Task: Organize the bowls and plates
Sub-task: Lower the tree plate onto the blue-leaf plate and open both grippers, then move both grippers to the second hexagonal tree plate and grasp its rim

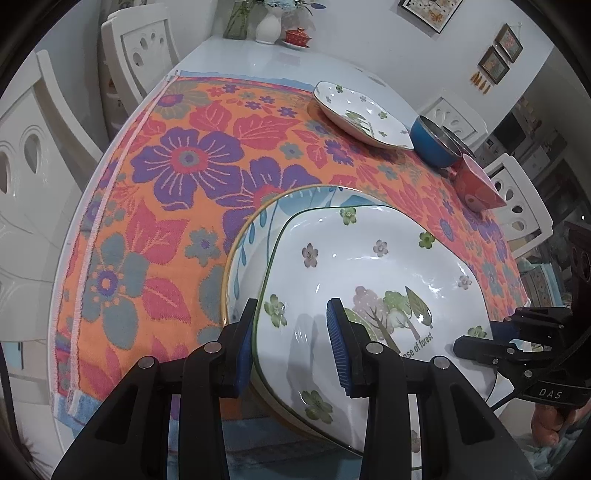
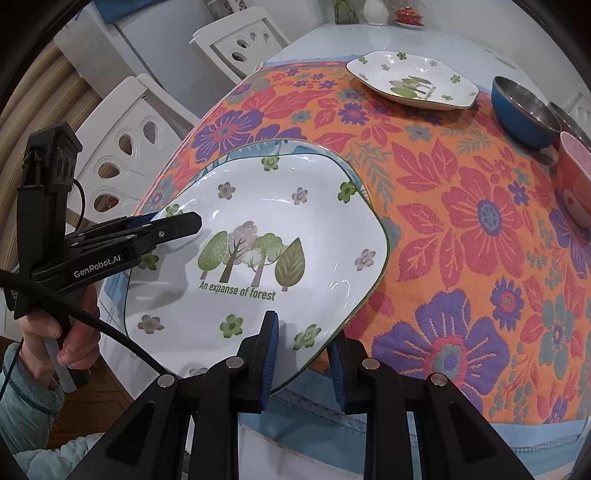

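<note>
A white square forest plate (image 1: 369,280) (image 2: 258,258) lies on top of a round blue-patterned plate (image 1: 251,258) (image 2: 273,147) near the table's front edge. My left gripper (image 1: 291,343) is open, its jaws straddling the forest plate's left rim; it also shows in the right wrist view (image 2: 166,225). My right gripper (image 2: 303,350) is open, its jaws straddling the plate's near rim; it also shows in the left wrist view (image 1: 480,347). A second forest plate (image 1: 362,114) (image 2: 413,79), a blue bowl (image 1: 436,142) (image 2: 524,110) and a pink bowl (image 1: 476,188) (image 2: 574,181) sit further back.
A flowered orange cloth (image 1: 177,206) (image 2: 461,229) covers the white table. White chairs (image 1: 37,155) (image 2: 129,147) stand around it. A vase (image 1: 267,26) and a small red pot (image 1: 297,37) stand at the far end.
</note>
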A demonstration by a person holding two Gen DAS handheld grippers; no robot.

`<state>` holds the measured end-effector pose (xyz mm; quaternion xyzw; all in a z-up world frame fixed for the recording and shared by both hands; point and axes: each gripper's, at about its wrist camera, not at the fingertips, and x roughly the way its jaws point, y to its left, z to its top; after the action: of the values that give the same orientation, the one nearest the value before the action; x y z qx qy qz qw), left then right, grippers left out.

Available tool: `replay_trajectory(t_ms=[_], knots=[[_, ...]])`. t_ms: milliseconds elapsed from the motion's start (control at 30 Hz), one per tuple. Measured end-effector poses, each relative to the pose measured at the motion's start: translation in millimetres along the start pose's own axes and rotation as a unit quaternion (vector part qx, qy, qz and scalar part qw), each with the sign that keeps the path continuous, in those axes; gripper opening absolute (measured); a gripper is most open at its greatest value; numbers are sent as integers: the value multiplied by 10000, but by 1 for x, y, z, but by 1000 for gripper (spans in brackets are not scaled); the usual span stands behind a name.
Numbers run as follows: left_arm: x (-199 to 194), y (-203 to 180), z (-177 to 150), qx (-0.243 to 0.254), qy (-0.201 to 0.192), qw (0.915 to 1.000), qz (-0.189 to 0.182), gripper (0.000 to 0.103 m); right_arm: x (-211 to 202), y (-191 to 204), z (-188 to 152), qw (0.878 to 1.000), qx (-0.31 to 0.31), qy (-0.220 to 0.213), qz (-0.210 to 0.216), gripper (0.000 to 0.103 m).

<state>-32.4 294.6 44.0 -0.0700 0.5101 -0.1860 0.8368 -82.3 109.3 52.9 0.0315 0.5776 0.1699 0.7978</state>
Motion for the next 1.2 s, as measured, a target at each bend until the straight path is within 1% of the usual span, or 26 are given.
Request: replay_trajectory(t_ms=[133,500,600,633,700,800,900,1000,1100,1200], knots=[[3,0,6,94,58,9998,143,33,1,-1,2,10000,61,-9,18,25],[-2,10,24,-110,114,9999,-1,33,3,-5,6,9998,175,33,36,25],[-2,9,28,-37,145,9999,45,33,4,-2,6,9999,137,25,-1,25],[-2,8,29,-12,143,9999,80,35,4,-2,6,9999,141,46,13,25],[-8,7,33,103,64,9995,297,36,5,-2,6,9997,182,81,122,25],[-20,11,39,125,-76,9997,214,36,6,1,8,9998,160,79,116,25],[-28,15,46,151,-168,9994,258,36,4,-1,9,9998,177,82,107,25],[-39,17,55,165,-324,9991,237,36,-8,-2,14,9997,178,-87,109,25],[-46,15,63,161,-461,9987,144,36,-24,1,24,9993,118,-343,-13,25],[-54,7,77,300,-633,9975,106,36,-43,3,38,9977,105,-664,-87,25]])
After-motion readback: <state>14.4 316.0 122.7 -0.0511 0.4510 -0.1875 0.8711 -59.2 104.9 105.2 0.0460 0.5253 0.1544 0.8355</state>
